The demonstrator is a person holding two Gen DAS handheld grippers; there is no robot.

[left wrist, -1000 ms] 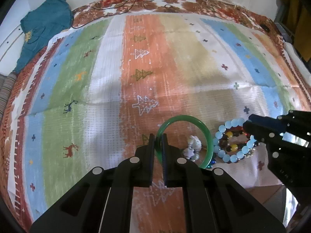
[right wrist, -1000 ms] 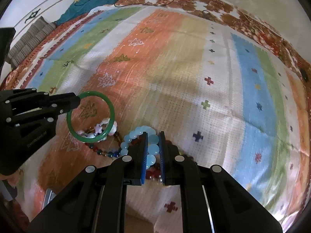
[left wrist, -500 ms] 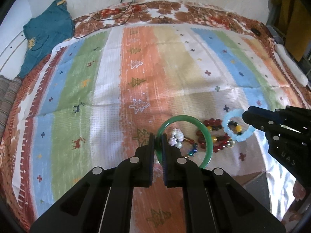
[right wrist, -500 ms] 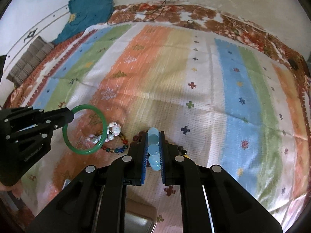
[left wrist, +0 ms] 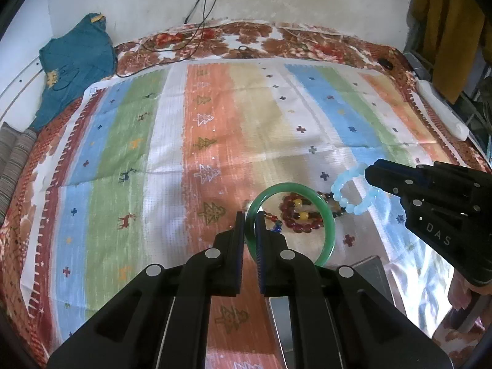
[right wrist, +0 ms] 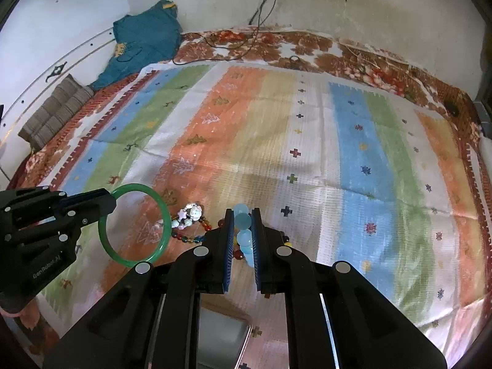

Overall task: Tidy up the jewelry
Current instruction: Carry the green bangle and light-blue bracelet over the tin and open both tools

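My left gripper is shut on the rim of a green bangle, which hangs in the air above the striped cloth. To its right, my right gripper is shut on a light blue bead bracelet, also lifted. In the right wrist view the blue beads sit between the right gripper pads, and the left gripper holds the green bangle at the left. On the cloth below lie a red bead bracelet, a white charm bracelet and a multicoloured bead strand.
A shiny metal tray lies on the cloth under the grippers. A teal garment and grey striped cushions lie at the far left. Black cables run down the wall. A yellow cloth hangs at the far right.
Both grippers have risen, each lifting its bracelet off the pile on the cloth. The blue bracelet has come away from the red beads. Both views now take in more of the cloth.
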